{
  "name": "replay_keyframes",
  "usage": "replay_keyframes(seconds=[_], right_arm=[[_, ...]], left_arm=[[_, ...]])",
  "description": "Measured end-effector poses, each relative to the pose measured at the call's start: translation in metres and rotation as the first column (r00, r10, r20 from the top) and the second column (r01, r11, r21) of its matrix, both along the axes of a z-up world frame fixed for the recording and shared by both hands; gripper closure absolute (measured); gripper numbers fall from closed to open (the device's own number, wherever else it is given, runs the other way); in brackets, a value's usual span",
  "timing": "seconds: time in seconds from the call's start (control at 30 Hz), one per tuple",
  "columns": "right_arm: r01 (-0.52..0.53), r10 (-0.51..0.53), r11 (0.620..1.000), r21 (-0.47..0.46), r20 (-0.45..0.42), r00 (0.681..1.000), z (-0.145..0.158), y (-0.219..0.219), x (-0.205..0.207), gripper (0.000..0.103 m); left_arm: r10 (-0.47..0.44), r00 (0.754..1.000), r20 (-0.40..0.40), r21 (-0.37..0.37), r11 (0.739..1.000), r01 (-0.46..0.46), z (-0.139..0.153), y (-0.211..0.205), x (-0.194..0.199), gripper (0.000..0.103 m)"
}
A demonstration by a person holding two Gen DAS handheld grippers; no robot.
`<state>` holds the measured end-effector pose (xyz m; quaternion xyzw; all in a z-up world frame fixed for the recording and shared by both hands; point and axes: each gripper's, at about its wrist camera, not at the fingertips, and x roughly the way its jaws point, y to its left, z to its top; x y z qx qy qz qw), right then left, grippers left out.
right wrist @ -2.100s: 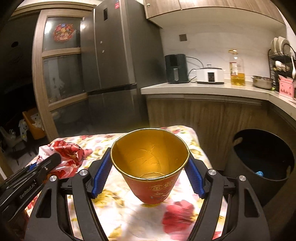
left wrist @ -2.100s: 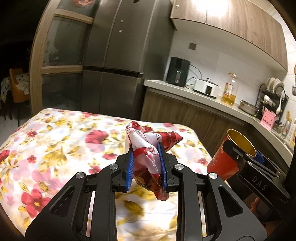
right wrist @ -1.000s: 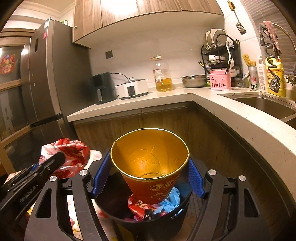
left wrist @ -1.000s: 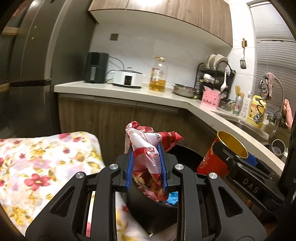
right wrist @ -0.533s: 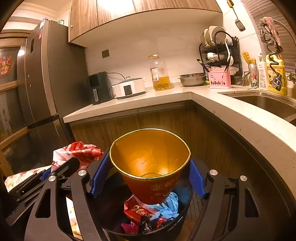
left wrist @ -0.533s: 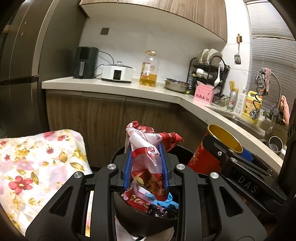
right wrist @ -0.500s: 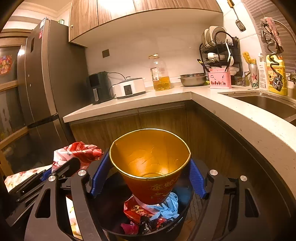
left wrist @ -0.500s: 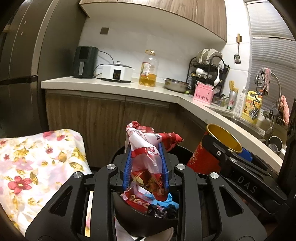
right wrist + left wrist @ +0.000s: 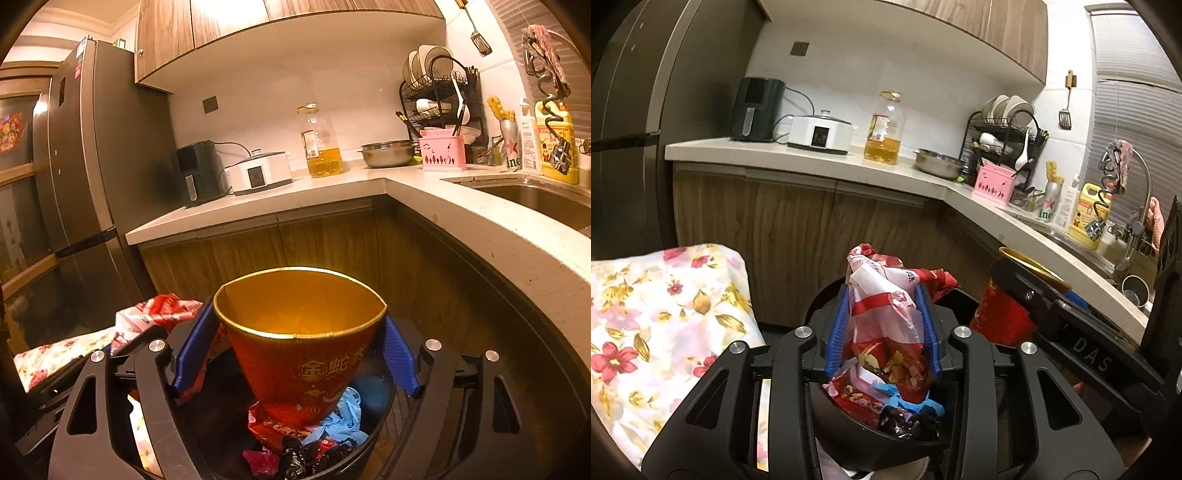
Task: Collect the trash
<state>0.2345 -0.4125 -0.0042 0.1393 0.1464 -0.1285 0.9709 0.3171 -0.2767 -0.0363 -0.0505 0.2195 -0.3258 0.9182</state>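
Observation:
A crumpled red and white snack wrapper (image 9: 882, 317) stands between the blue pads of my left gripper (image 9: 882, 295). Its jaws are opening, and the pads still touch the wrapper's sides. It hangs over a black trash bin (image 9: 827, 295) that holds wrappers and a blue glove. My right gripper (image 9: 297, 314) has a red paper cup (image 9: 303, 362) with a gold inside between its pads. These jaws are opening too; the rim still meets the pad tips and the cup's base is down among the trash in the bin (image 9: 373, 450). The cup (image 9: 1001, 310) and wrapper (image 9: 155, 314) sit side by side.
A table with a floral cloth (image 9: 665, 314) lies to the left of the bin. Wooden cabinets (image 9: 798, 229) under a pale counter (image 9: 480, 225) wrap around behind and to the right. A steel fridge (image 9: 81, 184) stands at the left, a sink (image 9: 535, 195) at the right.
Both grippers swung from the floral table to over the bin and came lower. Both pairs of jaws now stand wider, and the cup sits deeper toward the trash.

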Motion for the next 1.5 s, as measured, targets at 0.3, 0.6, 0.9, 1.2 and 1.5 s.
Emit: replay_keyframes(seconds=[0.3,0.6,0.9,1.2,1.5], right_arm=[[0.014,-0.014,1.0,-0.006,-0.007,1.0,-0.001,-0.002,-0.002,0.017],[0.01,-0.011,0.999,-0.038,-0.039,0.999,0.001,0.02,-0.015,0.008],[-0.012,0.006,0.996,-0.085,-0.071,0.997,0.006,0.063,-0.035,0.006],[-0.047,0.039,0.992,-0.12,-0.074,0.996,0.011,0.11,-0.069,0.006],[-0.097,0.093,0.989,-0.111,-0.043,0.995,0.019,0.153,-0.117,0.006]], left_arm=[[0.03,0.999,-0.014,0.005,1.0,-0.03,-0.005,0.005,0.003,0.042],[0.187,0.982,-0.002,0.053,0.981,-0.186,0.0,0.043,-0.01,0.021],[0.353,0.935,0.041,0.117,0.927,-0.356,0.011,0.105,-0.048,0.009],[0.454,0.887,0.085,0.149,0.875,-0.462,0.026,0.164,-0.098,0.006],[0.495,0.862,0.108,0.19,0.841,-0.507,0.033,0.205,-0.15,0.006]])
